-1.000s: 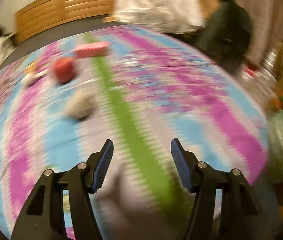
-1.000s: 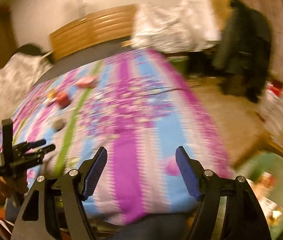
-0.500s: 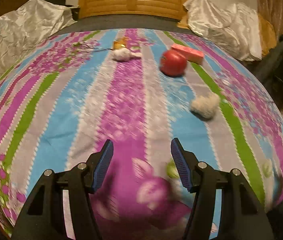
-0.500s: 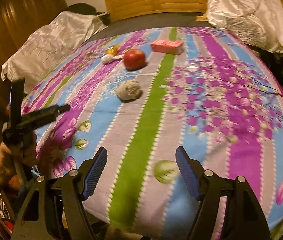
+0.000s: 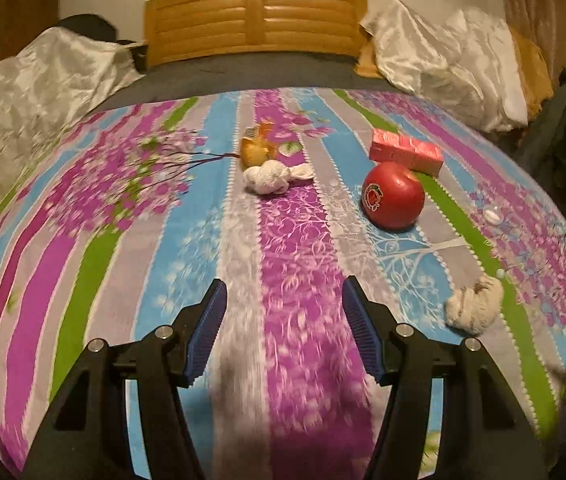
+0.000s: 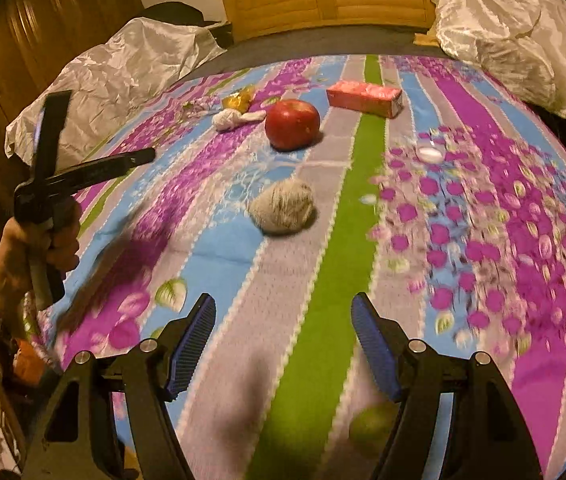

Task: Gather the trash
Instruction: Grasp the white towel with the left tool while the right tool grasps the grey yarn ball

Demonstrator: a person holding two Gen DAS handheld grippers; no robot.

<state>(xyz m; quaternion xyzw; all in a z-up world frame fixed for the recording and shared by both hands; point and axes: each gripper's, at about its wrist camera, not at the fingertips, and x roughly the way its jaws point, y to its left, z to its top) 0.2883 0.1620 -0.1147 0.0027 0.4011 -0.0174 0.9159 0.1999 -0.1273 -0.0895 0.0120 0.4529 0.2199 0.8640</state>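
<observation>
On the striped bedspread [image 6: 315, 280] the rubbish lies untouched: a grey crumpled wad [image 6: 282, 206] nearest the right gripper [image 6: 283, 334], and further up the bed a white twisted wad [image 5: 270, 176] touching a yellow wrapper [image 5: 257, 148]. Between those two clusters sits a red apple [image 6: 292, 124], with a pink box [image 6: 364, 98] just behind it; whether either counts as trash I cannot tell. A small white disc [image 6: 429, 153] rests off to the right among the purple blossoms.

Both tools hover above the near end of the bed, well short of everything. The right gripper's jaws stand wide apart with nothing between them, pointed roughly at the grey wad. The left gripper [image 5: 283, 330] is likewise spread and empty, held up in the person's left hand [image 6: 49, 236] at the bed's left side.

By the look of it the collecting has hardly begun: nothing is held, and no bin shows in either view. Every scrap remains to be picked up, the grey wad probably first.
</observation>
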